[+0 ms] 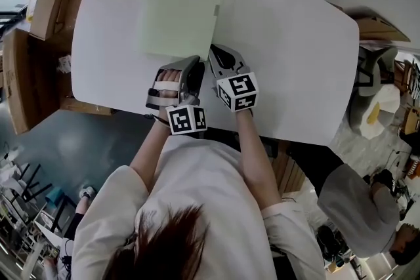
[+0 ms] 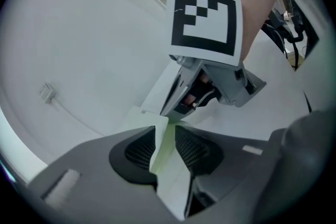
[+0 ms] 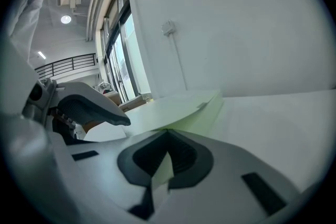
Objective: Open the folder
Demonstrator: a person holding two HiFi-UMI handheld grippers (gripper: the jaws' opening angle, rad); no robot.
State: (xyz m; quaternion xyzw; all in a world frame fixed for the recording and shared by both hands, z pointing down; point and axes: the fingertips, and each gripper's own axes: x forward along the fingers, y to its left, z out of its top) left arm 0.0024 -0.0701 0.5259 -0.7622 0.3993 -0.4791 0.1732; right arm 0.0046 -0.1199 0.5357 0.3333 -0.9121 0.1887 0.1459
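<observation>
A pale green folder (image 1: 180, 10) lies flat on the white table (image 1: 289, 42), its near edge by both grippers. My right gripper (image 1: 213, 49) is at the folder's near right corner. In the right gripper view it (image 3: 168, 136) is shut on a corner of the cover (image 3: 178, 107), which bows up off the sheet below. My left gripper (image 1: 195, 62) sits just left of it. In the left gripper view its jaws (image 2: 165, 131) stand apart with the folder's thin edge (image 2: 170, 176) between the pads, and a gap shows at the right pad. The right gripper's marker cube (image 2: 205, 21) looms just beyond.
Cardboard boxes (image 1: 46, 6) stand off the table's left side. An office chair (image 1: 377, 85) and another person's sleeve (image 1: 354, 200) are at the right. The table's near edge (image 1: 289, 131) runs right in front of my body.
</observation>
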